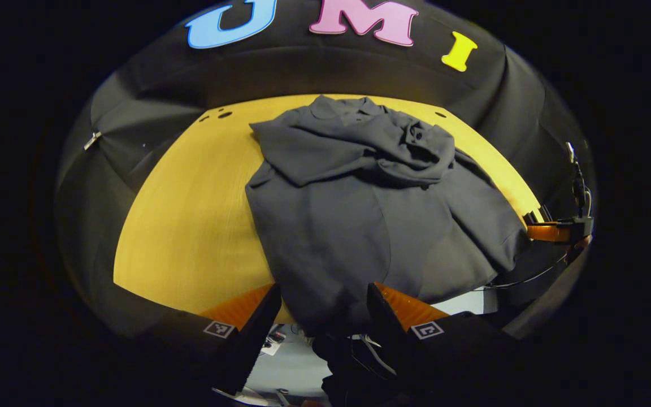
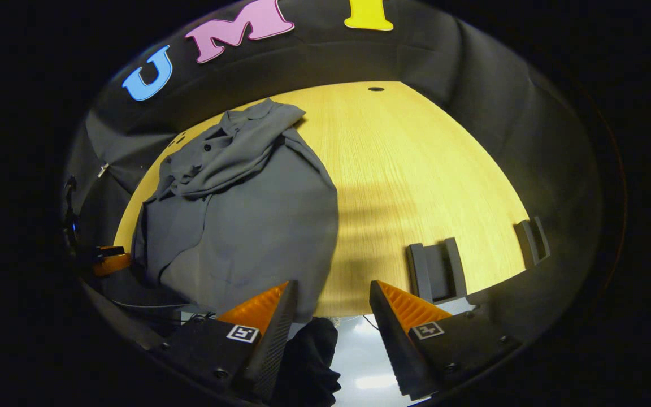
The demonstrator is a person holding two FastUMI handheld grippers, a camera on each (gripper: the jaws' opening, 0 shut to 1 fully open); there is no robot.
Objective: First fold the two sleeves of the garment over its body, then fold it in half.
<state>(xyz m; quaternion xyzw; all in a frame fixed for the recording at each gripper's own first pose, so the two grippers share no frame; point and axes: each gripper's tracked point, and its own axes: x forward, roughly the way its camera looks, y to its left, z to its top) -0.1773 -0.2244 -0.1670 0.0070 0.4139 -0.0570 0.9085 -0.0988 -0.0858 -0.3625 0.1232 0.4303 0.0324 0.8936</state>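
A dark grey button shirt (image 1: 359, 226) lies flat on the yellow wooden table (image 1: 190, 226), collar at the far side. Both sleeves (image 1: 359, 150) are folded and bunched across its chest. My left gripper (image 1: 322, 322) is open at the near table edge, with the shirt's hem between its spread fingers, untouched. The right gripper view has the shirt (image 2: 257, 226) on the left of the table (image 2: 416, 169). My right gripper (image 2: 331, 316) is open at the hem's right corner, its left finger (image 2: 280, 316) just beside the cloth. Each gripper appears small in the other's view (image 1: 557, 230) (image 2: 108, 259).
Two dark slotted holders (image 2: 435, 271) (image 2: 532, 240) stand near the table's front right edge. A thin cable (image 1: 523, 280) hangs by the shirt's right side. Small holes (image 2: 376, 89) mark the far tabletop. Bare wood stretches to the right of the shirt.
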